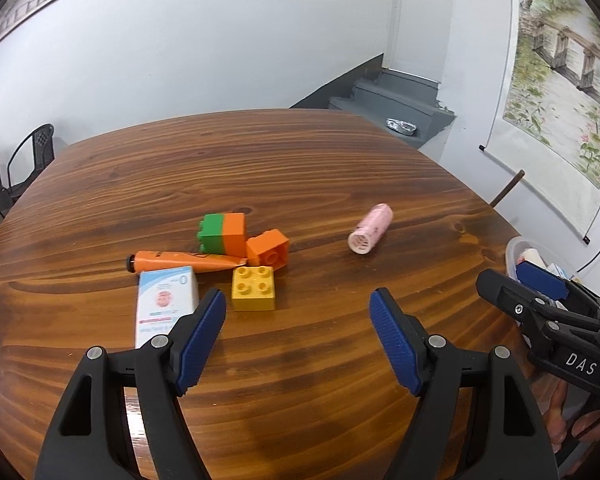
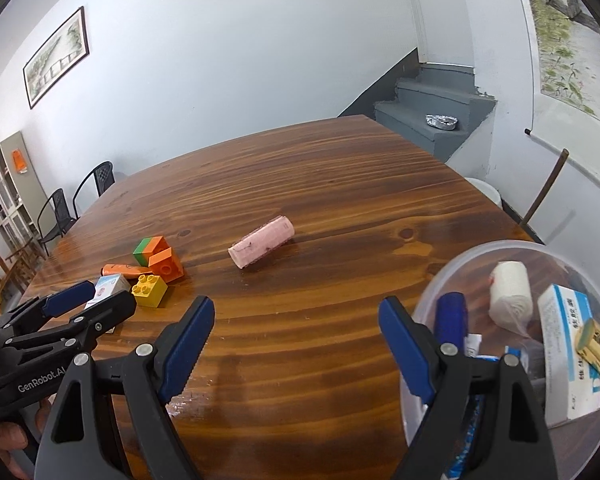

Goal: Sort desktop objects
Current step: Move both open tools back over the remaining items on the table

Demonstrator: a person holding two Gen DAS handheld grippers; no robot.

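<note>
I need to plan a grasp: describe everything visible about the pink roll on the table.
The pink roll is a short cylinder lying on its side on the bare wooden table, set diagonally. Its wrap looks like soft textured fabric or paper with faint dark marks. The end seen from the left wrist is whitish with a ribbed, grille-like core. Nothing touches it; it lies apart from the blocks and bowl.

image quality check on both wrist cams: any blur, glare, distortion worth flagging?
Left wrist view: strong fisheye bowing of the table edge, dark vignette corners, slight blur on the green-orange block, soft sheen on the wood near the left gripper. Right wrist view: same bowing, glare streaks at the table's left edge, and the clear tub wall hazes its contents beside the right gripper.
</note>
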